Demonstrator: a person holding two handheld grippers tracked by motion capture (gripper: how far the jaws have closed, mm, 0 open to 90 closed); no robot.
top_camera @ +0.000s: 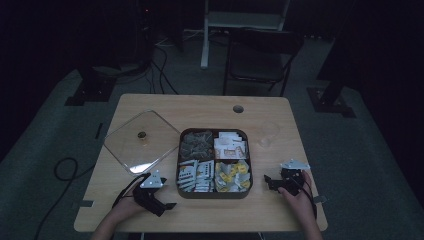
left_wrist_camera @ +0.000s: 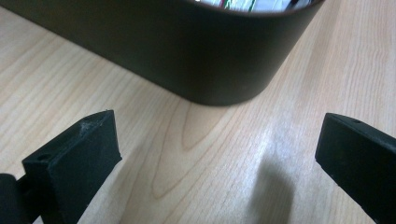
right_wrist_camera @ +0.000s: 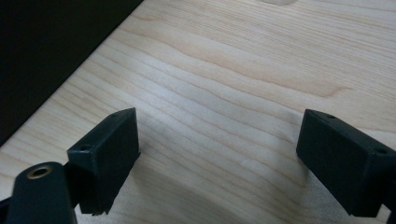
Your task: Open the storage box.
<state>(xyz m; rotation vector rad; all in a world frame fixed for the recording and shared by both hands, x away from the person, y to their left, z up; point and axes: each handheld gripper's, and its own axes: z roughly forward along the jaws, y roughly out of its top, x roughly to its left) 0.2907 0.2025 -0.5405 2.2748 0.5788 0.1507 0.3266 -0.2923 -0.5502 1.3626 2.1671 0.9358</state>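
A dark brown square box [top_camera: 214, 192] sits mid-table, split into four compartments of tea bags and sachets. Its clear lid [top_camera: 142, 141] lies flat to the left with a small knob on top. A clear glass cup [top_camera: 267, 134] stands to the box's right. My left gripper [top_camera: 167, 204] rests low at the box's front left corner, open, nothing between its jaws; the box's rounded wall [left_wrist_camera: 201, 60] fills the top of the left gripper view. My right gripper [top_camera: 270, 182] sits on the table right of the box, open and empty, with the box's dark side [right_wrist_camera: 51, 51] at its left.
The wooden table [top_camera: 200, 107] has a cable hole [top_camera: 238, 108] near its far edge. A dark chair [top_camera: 260, 55] stands beyond the table. Cables lie on the floor at the left. Bare tabletop [right_wrist_camera: 243, 79] lies ahead of the right gripper.
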